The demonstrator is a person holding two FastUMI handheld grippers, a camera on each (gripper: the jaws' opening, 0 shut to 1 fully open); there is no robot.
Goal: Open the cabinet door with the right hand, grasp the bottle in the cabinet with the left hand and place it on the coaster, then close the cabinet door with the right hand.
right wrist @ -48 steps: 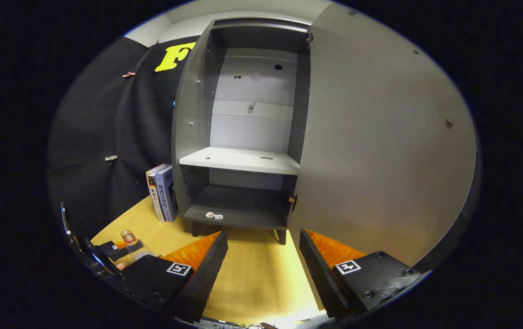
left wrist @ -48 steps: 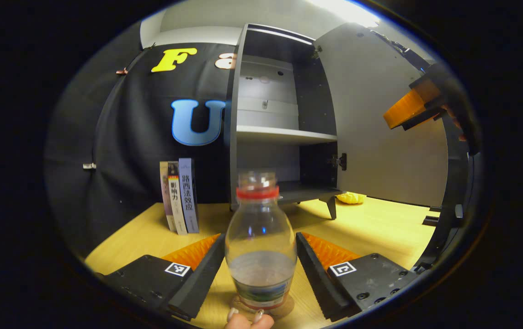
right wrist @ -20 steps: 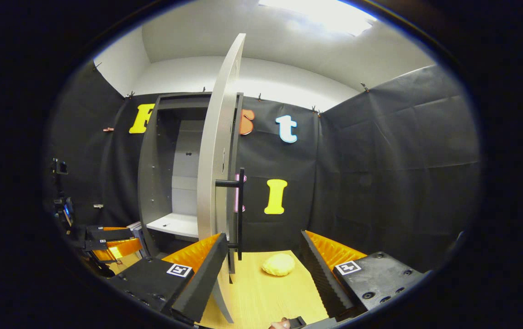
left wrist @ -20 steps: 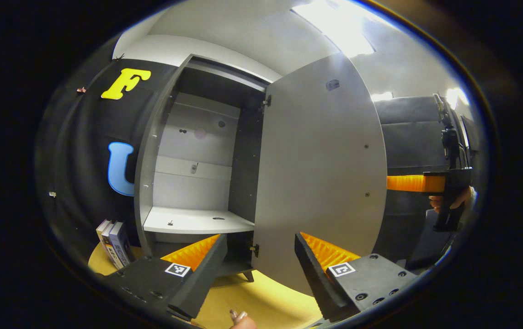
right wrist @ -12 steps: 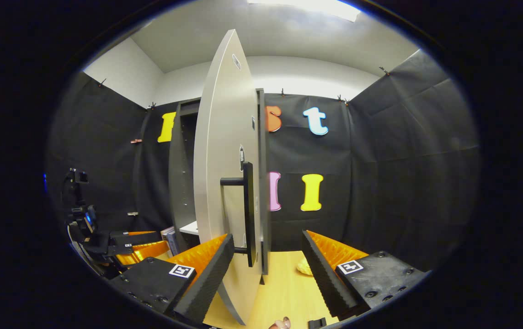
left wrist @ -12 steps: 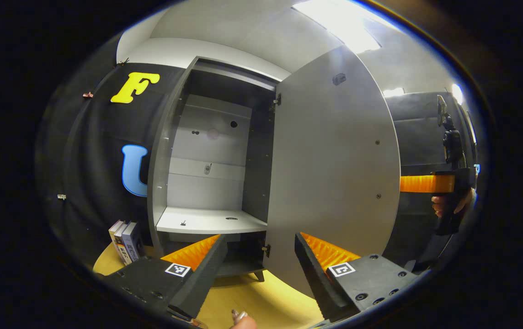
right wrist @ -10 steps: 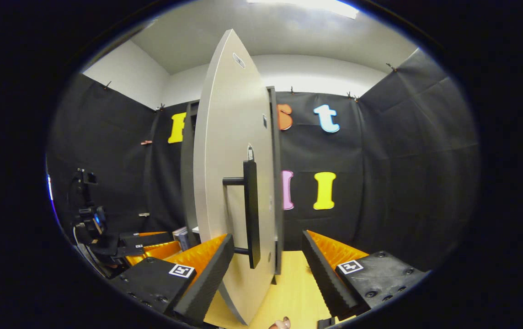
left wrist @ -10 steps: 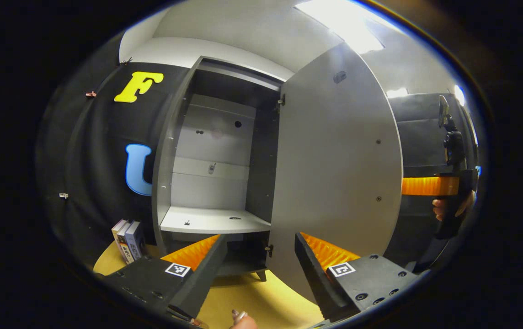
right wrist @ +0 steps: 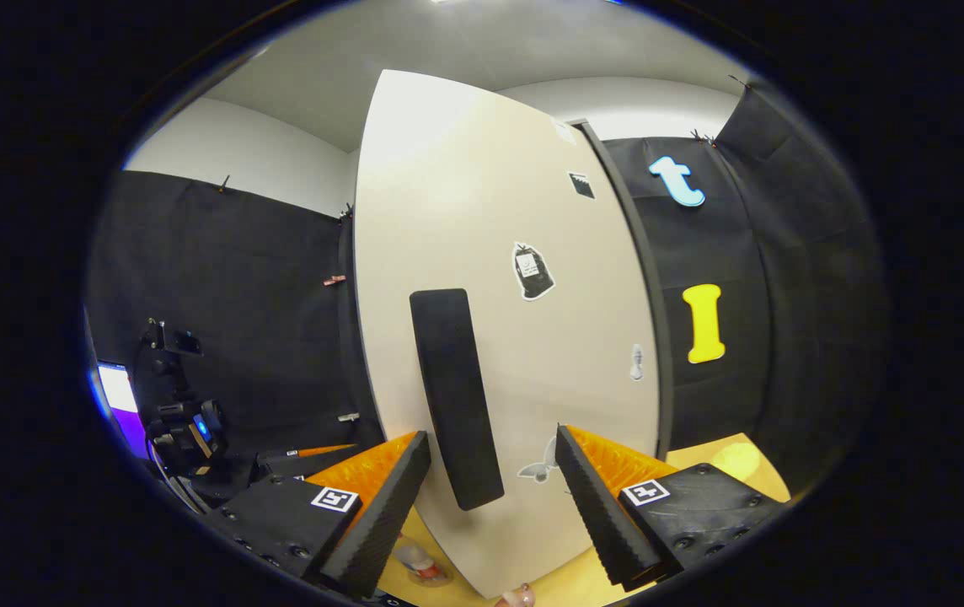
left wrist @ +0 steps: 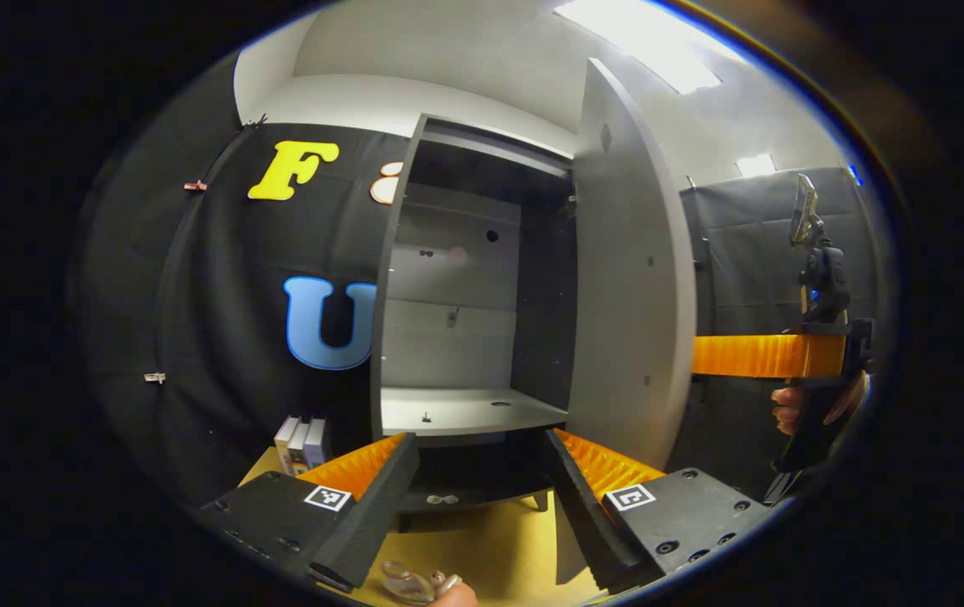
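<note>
Bottle (right wrist: 419,563) is out of the cabinet (left wrist: 465,337), bottom edge of frame. Door (right wrist: 499,337) half open, closing left. Right gripper (right wrist: 490,489) wide open facing the handle (right wrist: 455,396). Left gripper (left wrist: 478,489) open, empty.

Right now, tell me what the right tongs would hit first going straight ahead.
Most likely the black door handle, which stands between the open right tongs just ahead, with the cabinet door right behind it; depth is unclear.

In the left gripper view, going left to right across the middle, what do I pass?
Books → cabinet shelf → open cabinet door → right gripper's orange fingers → hand holding it.
</note>
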